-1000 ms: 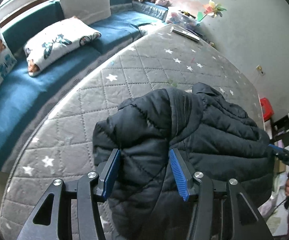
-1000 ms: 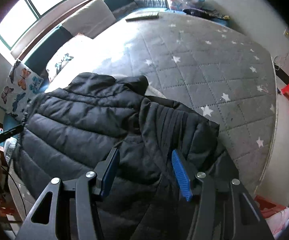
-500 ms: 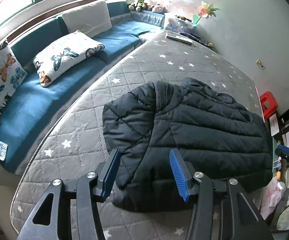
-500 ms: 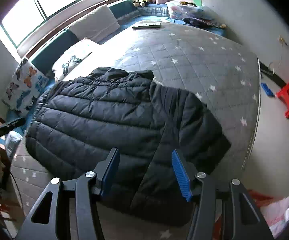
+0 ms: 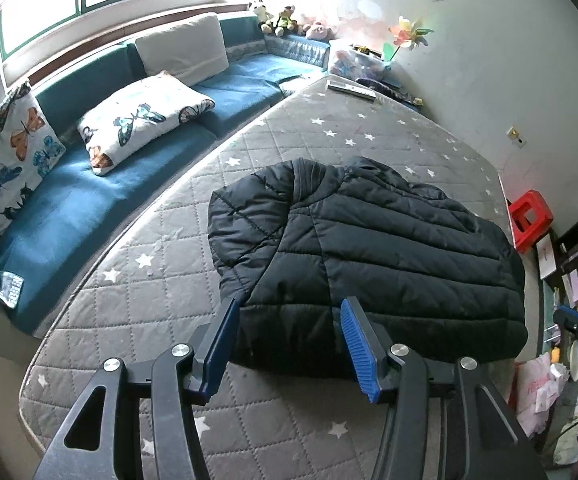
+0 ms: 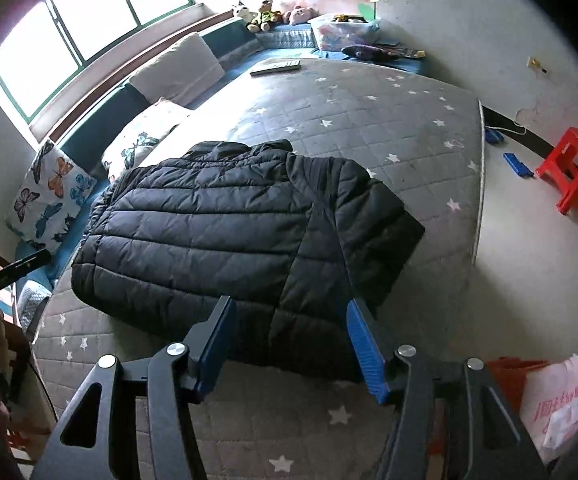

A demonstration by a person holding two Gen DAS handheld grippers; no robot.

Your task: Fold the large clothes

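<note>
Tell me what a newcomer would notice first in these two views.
A black puffer jacket lies spread on the near part of a grey star-print mattress, both sleeves folded over its body. Behind the mattress, under a bright window, runs a blue bench with butterfly cushions. A red stool stands out on the floor beside the mattress, and both open grippers, left and right, are over the jacket's near hem, holding nothing.

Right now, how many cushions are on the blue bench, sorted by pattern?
Butterfly-print fabric cushions: 2, one at the bench's near end, one lying flat mid-bench.
Plain cream fabric cushion: 1, leaning against the backrest.
Total: 3
</note>
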